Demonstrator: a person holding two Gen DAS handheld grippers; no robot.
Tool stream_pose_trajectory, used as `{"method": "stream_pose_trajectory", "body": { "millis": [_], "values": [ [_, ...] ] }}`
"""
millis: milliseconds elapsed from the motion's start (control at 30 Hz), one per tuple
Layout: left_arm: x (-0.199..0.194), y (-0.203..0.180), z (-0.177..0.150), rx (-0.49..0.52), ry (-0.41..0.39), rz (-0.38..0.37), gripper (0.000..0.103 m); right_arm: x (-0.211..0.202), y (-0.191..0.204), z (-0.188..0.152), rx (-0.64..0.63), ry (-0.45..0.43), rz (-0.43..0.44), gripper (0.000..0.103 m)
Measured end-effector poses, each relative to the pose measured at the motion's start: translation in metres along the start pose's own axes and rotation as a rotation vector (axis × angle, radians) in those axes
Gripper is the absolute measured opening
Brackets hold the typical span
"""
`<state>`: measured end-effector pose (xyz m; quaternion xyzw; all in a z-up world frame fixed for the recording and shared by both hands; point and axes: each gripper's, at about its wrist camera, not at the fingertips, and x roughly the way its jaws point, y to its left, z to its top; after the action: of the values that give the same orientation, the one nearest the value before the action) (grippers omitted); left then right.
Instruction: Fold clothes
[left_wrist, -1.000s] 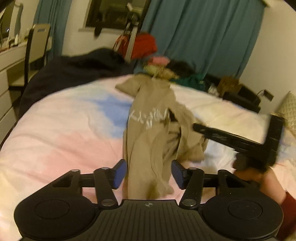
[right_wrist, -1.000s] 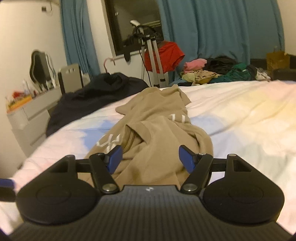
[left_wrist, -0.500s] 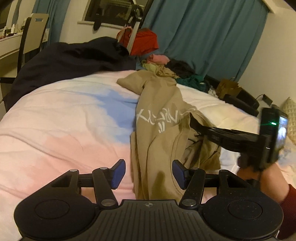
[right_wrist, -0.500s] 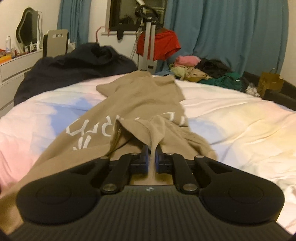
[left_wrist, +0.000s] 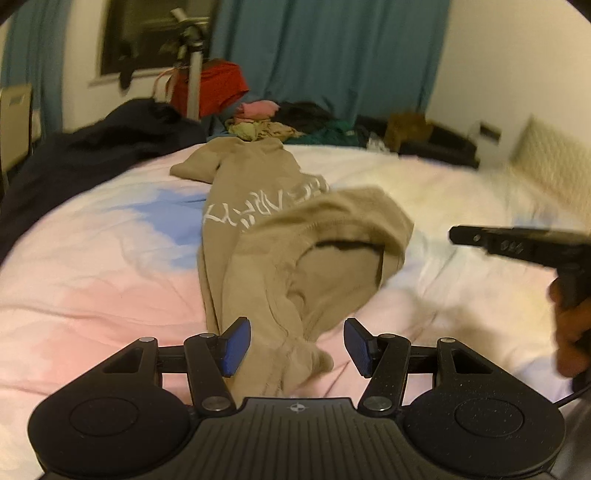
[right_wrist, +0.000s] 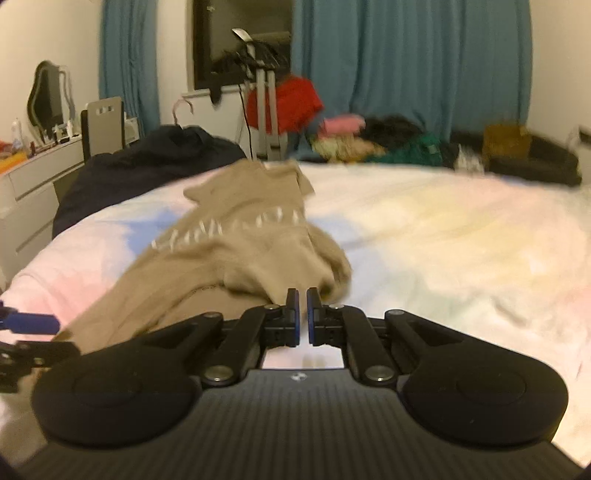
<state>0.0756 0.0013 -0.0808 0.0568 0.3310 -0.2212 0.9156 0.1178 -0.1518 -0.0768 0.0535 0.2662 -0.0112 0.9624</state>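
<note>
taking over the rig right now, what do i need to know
Left gripper: open; the shirt's near end lies between its jaws, not pinched.
Right gripper: shut beside the shirt's bunched right side. In the left wrist view its tip looks clear of the cloth, so it is probably holding nothing.
Shirt: lengthwise on the bed, crumpled, lettering up.
Done: no neat fold yet.
Left: flatten the shirt, then fold it.
</note>
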Motion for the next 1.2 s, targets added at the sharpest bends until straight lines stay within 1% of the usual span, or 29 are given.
{"method": "stream_pose_trajectory", "body": {
  "millis": [67, 100, 133, 200, 300, 333, 367, 400, 433, 467, 500, 533, 667, 767, 900, 1000, 1100, 1200],
  "values": [
    [0.008, -0.01, -0.002, 0.046, 0.006, 0.042, 0.057, -0.001, -0.006, -0.007, 0.054, 0.003, 0.055, 0.007],
    [0.012, -0.013, -0.004, 0.064, 0.011, 0.059, 0.056, -0.002, -0.005, -0.008, 0.06, -0.008, 0.064, 0.008],
    [0.018, -0.015, -0.005, 0.085, 0.014, 0.08, 0.056, -0.003, -0.004, -0.009, 0.059, -0.022, 0.068, 0.008],
    [0.029, -0.02, -0.006, 0.141, 0.014, 0.118, 0.048, -0.005, 0.0, -0.009, 0.047, -0.051, 0.071, 0.009],
    [0.044, -0.026, -0.008, 0.217, 0.0, 0.154, 0.044, -0.003, 0.004, -0.008, 0.024, -0.071, 0.1, 0.012],
    [0.048, -0.028, -0.009, 0.235, 0.003, 0.16, 0.042, -0.002, 0.005, -0.008, 0.014, -0.076, 0.103, 0.02],
    [0.054, -0.029, -0.01, 0.256, 0.014, 0.175, 0.035, -0.002, 0.006, -0.009, 0.004, -0.084, 0.104, 0.031],
    [0.06, -0.031, -0.012, 0.277, 0.026, 0.191, 0.027, -0.001, 0.005, -0.01, 0.004, -0.096, 0.11, 0.058],
    [0.063, -0.032, -0.013, 0.288, 0.028, 0.199, 0.023, 0.0, 0.004, -0.011, 0.006, -0.109, 0.117, 0.082],
    [0.065, -0.032, -0.014, 0.297, 0.029, 0.206, 0.015, 0.001, 0.003, -0.012, 0.009, -0.122, 0.124, 0.087],
    [0.063, -0.032, -0.013, 0.299, 0.017, 0.214, 0.011, 0.002, 0.001, -0.012, 0.013, -0.134, 0.129, 0.084],
    [0.058, -0.03, -0.011, 0.285, -0.008, 0.219, 0.01, 0.005, 0.001, -0.012, 0.009, -0.139, 0.127, 0.084],
    [0.017, -0.016, 0.006, 0.146, -0.154, 0.207, 0.009, 0.022, 0.003, -0.012, -0.029, -0.145, 0.083, 0.084],
    [-0.017, 0.0, 0.012, 0.034, -0.254, 0.17, 0.009, 0.041, 0.008, -0.013, -0.06, -0.124, 0.066, 0.084],
    [-0.042, 0.014, 0.013, -0.037, -0.338, 0.122, 0.009, 0.066, 0.017, -0.015, -0.113, -0.094, 0.048, 0.084],
    [-0.048, 0.017, 0.014, -0.049, -0.36, 0.071, 0.009, 0.074, 0.033, -0.022, -0.208, -0.086, 0.033, 0.084],
    [-0.051, 0.014, 0.014, -0.03, -0.375, 0.035, 0.009, 0.069, 0.045, -0.025, -0.264, -0.112, 0.075, 0.084],
    [-0.055, 0.006, 0.012, 0.002, -0.402, -0.003, 0.009, 0.057, 0.058, -0.027, -0.314, -0.186, 0.127, 0.084]
  ]
}}
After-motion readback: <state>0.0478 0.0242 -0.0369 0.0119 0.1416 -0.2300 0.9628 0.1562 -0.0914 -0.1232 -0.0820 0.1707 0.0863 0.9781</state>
